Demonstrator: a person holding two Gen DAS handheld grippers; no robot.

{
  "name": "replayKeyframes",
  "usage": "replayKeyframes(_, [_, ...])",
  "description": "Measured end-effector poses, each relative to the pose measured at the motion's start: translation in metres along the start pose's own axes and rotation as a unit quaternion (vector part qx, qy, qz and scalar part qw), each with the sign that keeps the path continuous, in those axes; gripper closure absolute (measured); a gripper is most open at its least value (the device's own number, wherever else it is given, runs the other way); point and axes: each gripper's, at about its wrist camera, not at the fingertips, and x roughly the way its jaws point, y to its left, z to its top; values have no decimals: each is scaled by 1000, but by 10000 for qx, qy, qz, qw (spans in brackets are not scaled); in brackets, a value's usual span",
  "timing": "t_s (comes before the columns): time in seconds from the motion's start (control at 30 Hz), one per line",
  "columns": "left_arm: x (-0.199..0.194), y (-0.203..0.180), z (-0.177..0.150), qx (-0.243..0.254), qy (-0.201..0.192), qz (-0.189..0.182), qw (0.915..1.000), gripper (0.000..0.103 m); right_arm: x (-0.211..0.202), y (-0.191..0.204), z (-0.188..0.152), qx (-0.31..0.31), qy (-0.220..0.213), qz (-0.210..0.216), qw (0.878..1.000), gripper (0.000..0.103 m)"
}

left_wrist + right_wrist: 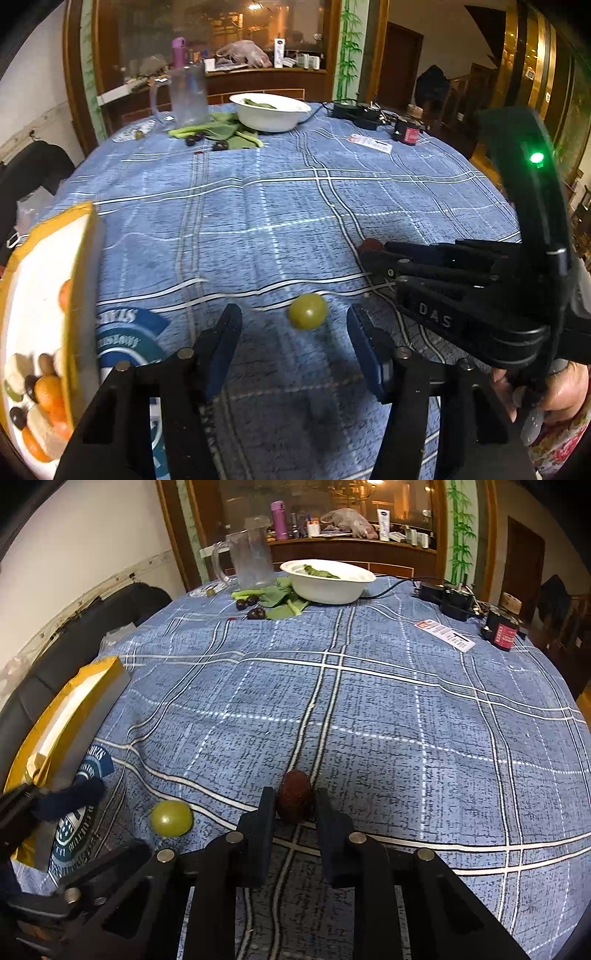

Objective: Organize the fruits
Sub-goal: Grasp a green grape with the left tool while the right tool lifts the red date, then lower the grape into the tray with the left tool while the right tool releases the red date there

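Observation:
A green grape [308, 311] lies on the blue plaid tablecloth just ahead of my left gripper [293, 332], which is open and empty with the grape between its fingertips' line. The grape also shows in the right wrist view [171, 818]. My right gripper [294, 805] is shut on a dark red date [294, 800] that rests on the cloth. In the left wrist view the right gripper [373, 254] reaches in from the right. A yellow-rimmed white box [40, 295] at the left holds several orange, white and dark fruits.
At the table's far side stand a white bowl [271, 110] with greens, leafy vegetables and dark grapes [194, 139], a clear jug [186, 94], black chargers [354, 110], a small dark jar [406, 133] and a paper slip [369, 143]. The box edge [74, 716] lies left.

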Motion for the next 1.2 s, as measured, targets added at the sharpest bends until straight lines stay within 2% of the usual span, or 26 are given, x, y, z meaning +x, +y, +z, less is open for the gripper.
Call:
replayKeyframes(0.2, [20, -9, 5, 143, 136, -5, 9998, 45, -5, -6, 2, 139, -67, 52, 9999, 81])
replayKeyframes(0.27, [26, -11, 3, 209, 233, 6, 9995, 57, -4, -5, 1, 134, -58, 70, 9999, 81])
replayKeyframes(0.3, [28, -11, 3, 214, 275, 18, 9994, 76, -4, -5, 1, 133, -52, 79, 9999, 81])
replayKeyframes(0.33, [31, -11, 2, 204, 328, 26, 9993, 80, -4, -5, 1, 133, -51, 83, 9999, 81])
replayKeyframes(0.57, [21, -2, 0, -14, 208, 31, 9998, 80, -3, -5, -1, 141, -65, 114, 9998, 82])
replayKeyframes(0.9, [-26, 22, -7, -415, -237, 140, 9988, 79, -12, -7, -1, 169, -267, 112, 9994, 83])
replayKeyframes(1.1, [-57, 53, -13, -797, -503, 268, 9952, 79, -22, -9, -1, 255, -491, 193, 9983, 82])
replayKeyframes(1.2, [-67, 80, -19, -1154, -566, 428, 9908, 79, -34, -7, -1, 255, -774, 83, 9966, 82])
